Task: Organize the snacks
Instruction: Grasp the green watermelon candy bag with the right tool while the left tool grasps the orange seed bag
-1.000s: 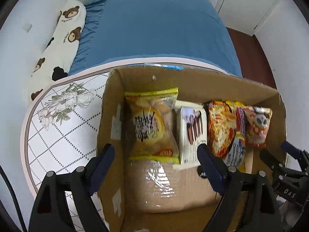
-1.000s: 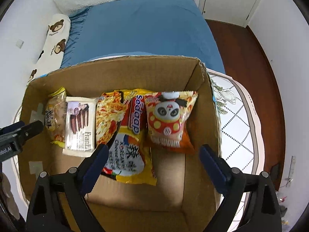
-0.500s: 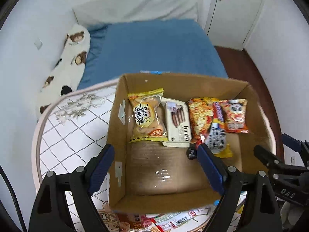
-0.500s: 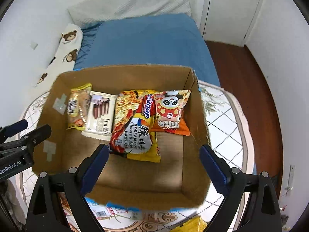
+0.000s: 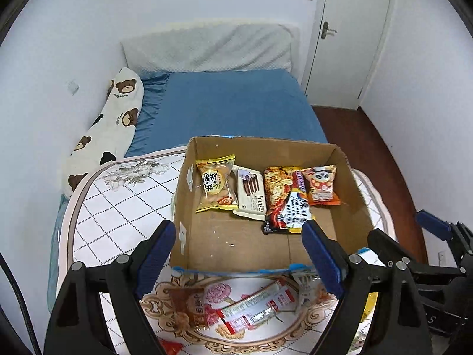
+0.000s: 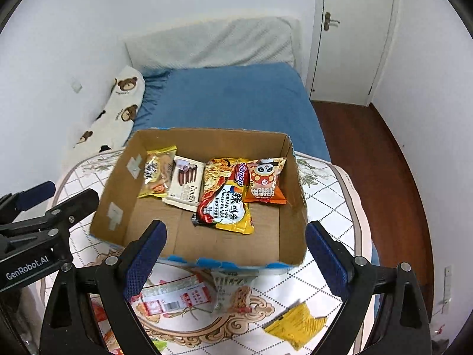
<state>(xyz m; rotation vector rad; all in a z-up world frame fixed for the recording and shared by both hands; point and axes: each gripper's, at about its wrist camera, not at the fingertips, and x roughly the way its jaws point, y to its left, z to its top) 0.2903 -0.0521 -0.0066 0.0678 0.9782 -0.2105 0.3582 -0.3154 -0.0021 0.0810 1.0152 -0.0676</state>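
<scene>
A cardboard box (image 5: 343,177) (image 6: 295,189) stands on the round table. Along its far side lie a yellow pastry pack (image 5: 215,188) (image 6: 158,176), a white chocolate-biscuit pack (image 5: 251,192) (image 6: 186,186), a noodle packet (image 5: 285,204) (image 6: 226,202) and an orange panda snack bag (image 5: 320,185) (image 6: 266,183). My left gripper (image 5: 239,236) hangs open above the box's near edge, holding nothing. My right gripper (image 6: 235,235) is open and empty too, over the near wall. Loose packets (image 5: 254,307) (image 6: 174,295), a noodle pack (image 6: 233,290) and a yellow bag (image 6: 295,324) lie on the table in front of the box.
The table wears a white patterned cloth (image 5: 118,207) (image 6: 331,207). Behind it is a blue bed (image 5: 230,106) with a bear-print bolster (image 5: 109,127) against the left wall. A door (image 5: 351,38) and dark wood floor (image 6: 369,153) lie to the right.
Both grippers have risen and pulled back from inside the box, staying open. The whole box, the table front with loose packets and more of the room now show.
</scene>
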